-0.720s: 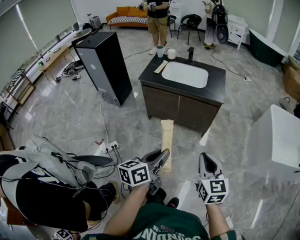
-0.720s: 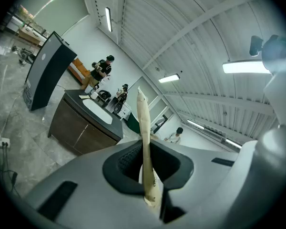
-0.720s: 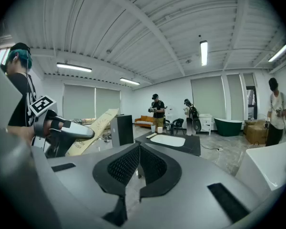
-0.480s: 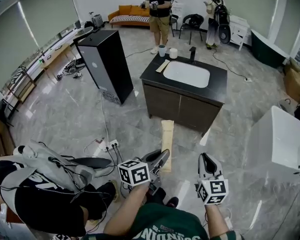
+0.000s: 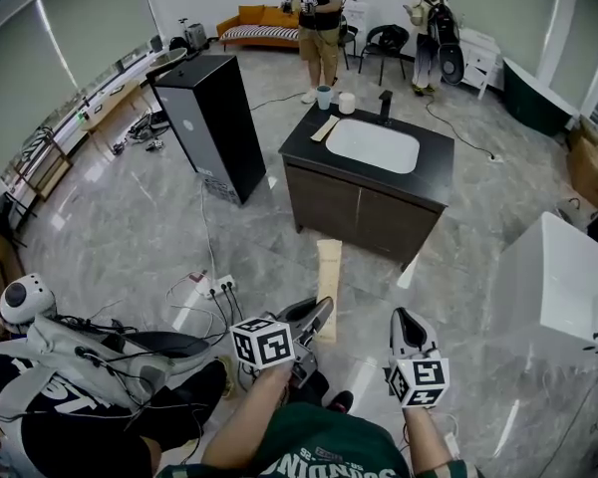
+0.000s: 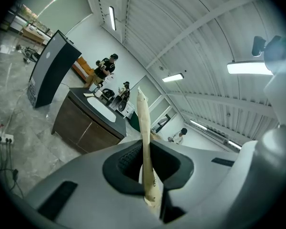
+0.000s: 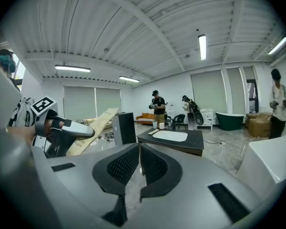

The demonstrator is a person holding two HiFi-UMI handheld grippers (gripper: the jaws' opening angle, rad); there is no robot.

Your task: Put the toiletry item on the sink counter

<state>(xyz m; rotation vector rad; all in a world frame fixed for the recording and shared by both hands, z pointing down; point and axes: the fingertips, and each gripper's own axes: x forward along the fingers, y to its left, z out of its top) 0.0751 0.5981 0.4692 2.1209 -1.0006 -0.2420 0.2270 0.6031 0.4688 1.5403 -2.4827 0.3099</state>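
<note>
My left gripper (image 5: 319, 317) is shut on a long flat beige toiletry packet (image 5: 328, 285) that sticks out forward toward the sink cabinet; in the left gripper view the packet (image 6: 144, 142) stands edge-on between the jaws (image 6: 148, 175). My right gripper (image 5: 407, 329) is held beside it, shut with nothing between its jaws (image 7: 139, 163). From the right gripper view the left gripper (image 7: 62, 130) and its packet (image 7: 93, 128) show at the left. The black sink counter (image 5: 434, 172) with a white basin (image 5: 372, 146) stands a few steps ahead, holding another beige packet (image 5: 323, 129), a cup (image 5: 322, 99), a white roll (image 5: 343, 106) and a black tap (image 5: 384, 106).
A tall black cabinet (image 5: 207, 125) stands left of the sink. A seated person (image 5: 80, 386) with cables and a power strip (image 5: 214, 287) is at my lower left. A white tub (image 5: 558, 287) is at the right. Two people (image 5: 317, 13) stand beyond the counter.
Both grippers have sunk slightly in the head view. The person at my lower left has shifted lower and leftward, and a helmeted head now shows.
</note>
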